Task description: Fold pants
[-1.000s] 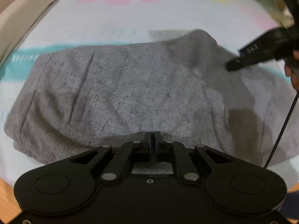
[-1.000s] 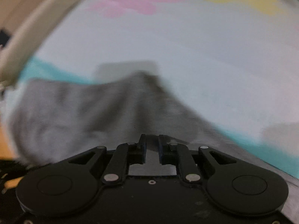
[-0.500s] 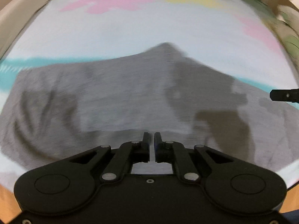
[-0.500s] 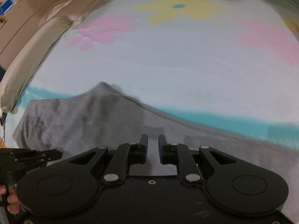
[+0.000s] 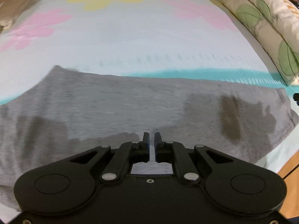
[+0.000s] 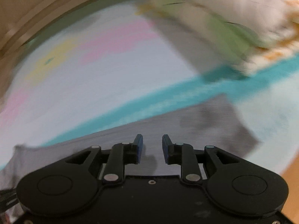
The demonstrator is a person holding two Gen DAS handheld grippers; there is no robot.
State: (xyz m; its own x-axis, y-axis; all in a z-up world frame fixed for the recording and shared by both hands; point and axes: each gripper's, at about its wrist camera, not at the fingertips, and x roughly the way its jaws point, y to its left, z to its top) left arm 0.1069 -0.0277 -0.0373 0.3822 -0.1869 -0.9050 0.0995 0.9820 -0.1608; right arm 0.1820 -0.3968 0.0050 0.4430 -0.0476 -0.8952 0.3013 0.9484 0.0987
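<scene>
The grey pants (image 5: 130, 104) lie flat in a folded band on the pale flowered bedsheet (image 5: 130, 37). My left gripper (image 5: 151, 137) hovers above their near edge with the jaws slightly apart and nothing between them. In the right wrist view, blurred by motion, the pants (image 6: 186, 123) run across the lower half and end at a corner on the right. My right gripper (image 6: 151, 141) is open and empty above them. A small black part of the right gripper (image 5: 296, 96) shows at the right edge of the left wrist view.
A leaf-patterned pillow (image 5: 265, 18) lies along the right side of the bed and shows blurred in the right wrist view (image 6: 233, 18). A teal stripe (image 5: 205, 73) crosses the sheet just behind the pants. The wooden bed edge (image 5: 291, 177) is at the lower right.
Both grippers let go of the pants and opened. The raised fold dropped flat. Both views swung to the right, the right one fast, toward the pillow.
</scene>
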